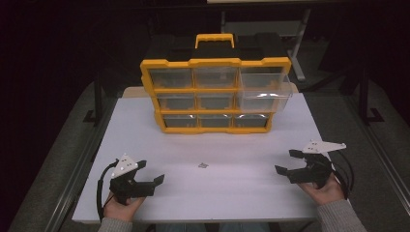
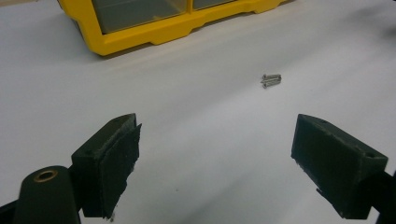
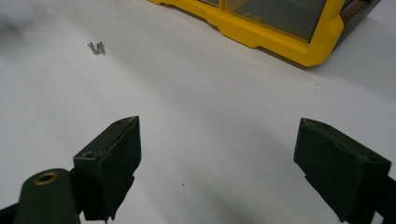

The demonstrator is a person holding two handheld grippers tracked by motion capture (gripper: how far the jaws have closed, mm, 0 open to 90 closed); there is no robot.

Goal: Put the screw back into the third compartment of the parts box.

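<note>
Near screws (image 1: 203, 165): both grippers wide, empty

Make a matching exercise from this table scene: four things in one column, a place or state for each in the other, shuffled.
1. screws
2. top right drawer
3. left gripper
4. handle

a. pulled out
b. on top of the organizer
c. open, near the table front left
d. lying mid-table between the grippers

Pairs: 1-d, 2-a, 3-c, 4-b

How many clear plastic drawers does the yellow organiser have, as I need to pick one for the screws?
9 clear plastic drawers in the yellow organiser, three per row: top row, middle row, bottom row. The right one in the upper rows is pulled out.
</note>
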